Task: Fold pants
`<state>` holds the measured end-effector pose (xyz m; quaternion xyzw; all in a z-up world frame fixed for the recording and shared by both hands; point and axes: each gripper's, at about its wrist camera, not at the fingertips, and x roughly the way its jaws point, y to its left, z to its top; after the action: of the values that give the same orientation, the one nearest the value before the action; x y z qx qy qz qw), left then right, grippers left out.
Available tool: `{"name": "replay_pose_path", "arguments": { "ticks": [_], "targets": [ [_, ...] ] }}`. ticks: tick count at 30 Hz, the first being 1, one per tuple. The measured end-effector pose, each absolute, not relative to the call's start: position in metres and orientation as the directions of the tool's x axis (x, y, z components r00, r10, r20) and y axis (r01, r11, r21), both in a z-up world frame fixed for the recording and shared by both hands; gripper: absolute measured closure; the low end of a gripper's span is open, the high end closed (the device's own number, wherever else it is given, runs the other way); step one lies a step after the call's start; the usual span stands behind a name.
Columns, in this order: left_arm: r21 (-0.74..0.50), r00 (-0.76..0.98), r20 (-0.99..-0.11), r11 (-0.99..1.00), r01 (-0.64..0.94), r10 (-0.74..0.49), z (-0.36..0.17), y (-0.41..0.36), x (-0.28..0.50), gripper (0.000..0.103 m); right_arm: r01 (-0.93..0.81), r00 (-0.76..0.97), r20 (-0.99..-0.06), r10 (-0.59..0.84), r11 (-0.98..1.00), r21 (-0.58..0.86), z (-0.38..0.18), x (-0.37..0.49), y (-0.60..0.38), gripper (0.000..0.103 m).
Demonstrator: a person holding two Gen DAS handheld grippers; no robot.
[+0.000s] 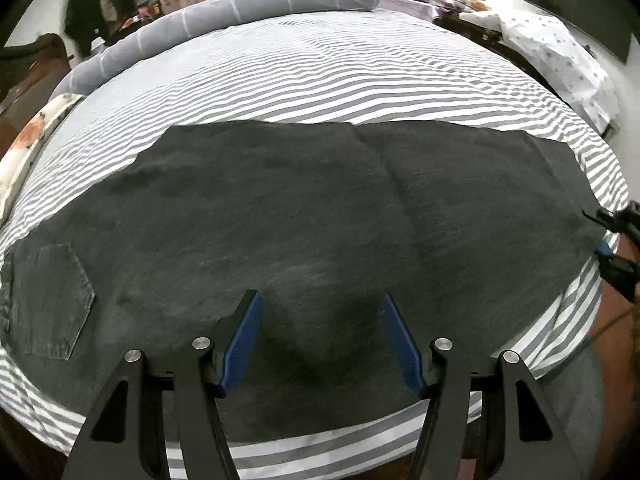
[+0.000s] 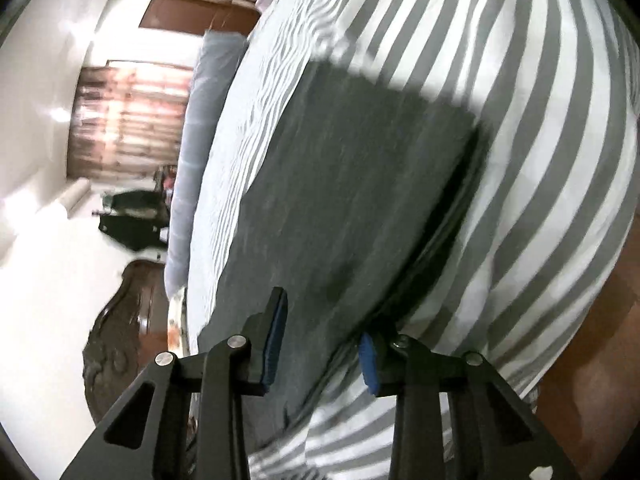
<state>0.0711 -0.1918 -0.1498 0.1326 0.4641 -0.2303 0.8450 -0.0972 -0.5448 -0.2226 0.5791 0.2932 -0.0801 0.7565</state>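
Note:
Dark grey pants [image 1: 304,224] lie flat across the striped bed, folded lengthwise, with a back pocket [image 1: 52,300] at the left end. My left gripper [image 1: 320,320] is open just above the cloth near its front edge, holding nothing. My right gripper [image 1: 612,240] shows at the far right by the pants' leg end. In the right wrist view the right gripper [image 2: 324,340] is open, its jaws straddling the near edge of the pants [image 2: 340,200], one finger above the cloth and one at the layered edge.
The bed has a grey-and-white striped sheet [image 1: 320,76]. A rolled grey duvet [image 1: 240,4] lies along the far side. A spotted pillow [image 1: 560,56] sits at the back right. Dark clothes [image 1: 92,8] hang at the back left. A wooden headboard [image 2: 120,328] stands beyond the bed.

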Motion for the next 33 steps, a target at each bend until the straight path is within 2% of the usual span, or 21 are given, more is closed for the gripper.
{"name": "replay_pose_path", "arguments": {
  "ticks": [3,7,11,19,29,33],
  "targets": [
    [0.003,0.463,-0.843,0.857,0.516,-0.275,-0.148,-0.198,0.071,0.041,0.453,0.838,-0.512,0.187,0.286,0.845,-0.224,-0.102,-0.567,0.073],
    [0.011,0.47,-0.838,0.853,0.522,-0.277,-0.146,-0.207,0.072,0.041,0.456,0.83,-0.527,0.184,0.319,0.831,-0.222,-0.099,-0.577,0.085],
    [0.001,0.46,-0.843,0.855,0.519,-0.278,-0.148,-0.218,0.077,0.041,0.459,0.824,-0.535,0.188,0.333,0.824,-0.222,-0.097,-0.58,0.089],
    [0.076,0.477,-0.856,0.864,0.497,-0.199,-0.164,-0.228,0.076,0.04,0.469,0.823,-0.555,0.121,0.408,0.784,-0.193,-0.106,-0.573,0.097],
    [0.094,0.489,-0.851,0.86,0.501,-0.192,-0.168,-0.23,0.076,0.037,0.353,0.866,-0.456,0.204,0.395,0.848,-0.162,-0.086,-0.563,0.097],
    [0.045,0.464,-0.855,0.858,0.512,-0.232,-0.163,-0.225,0.08,0.037,0.3,0.876,-0.408,0.257,0.371,0.879,-0.148,-0.068,-0.548,0.097]
  ]
}}
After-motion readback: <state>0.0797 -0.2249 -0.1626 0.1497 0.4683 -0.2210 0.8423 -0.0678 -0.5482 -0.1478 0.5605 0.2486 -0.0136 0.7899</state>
